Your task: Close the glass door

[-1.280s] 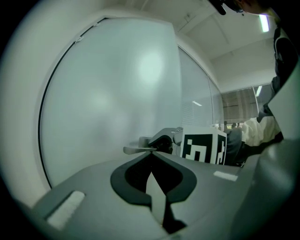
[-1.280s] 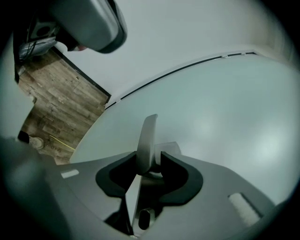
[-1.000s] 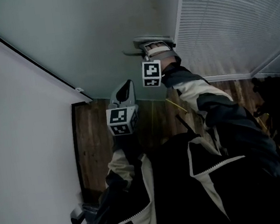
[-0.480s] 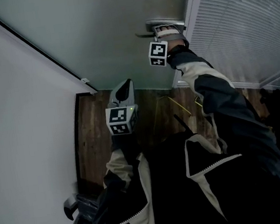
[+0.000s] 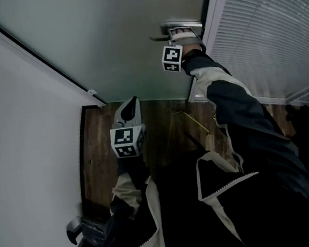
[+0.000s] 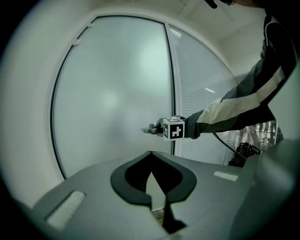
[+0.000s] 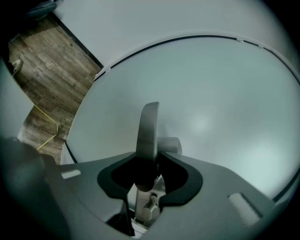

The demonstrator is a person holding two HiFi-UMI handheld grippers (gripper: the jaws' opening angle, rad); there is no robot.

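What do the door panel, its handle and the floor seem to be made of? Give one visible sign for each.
The door panel looks like frosted glass: a milky, even surface with soft glare and nothing visible through it. The handle is probably brushed metal, being grey with a dull gleam, though coated plastic is possible. The floor is wood or wood-look laminate: brown planks with grain lines.

We wear a dark jacket (image 5: 262,156) with pale sleeve panels and a white zip edge. Our left gripper (image 5: 131,102) and right gripper (image 5: 180,29) are grey shells bearing white cubes with black square markers; the right's jaws are closing round a door handle (image 7: 147,136).
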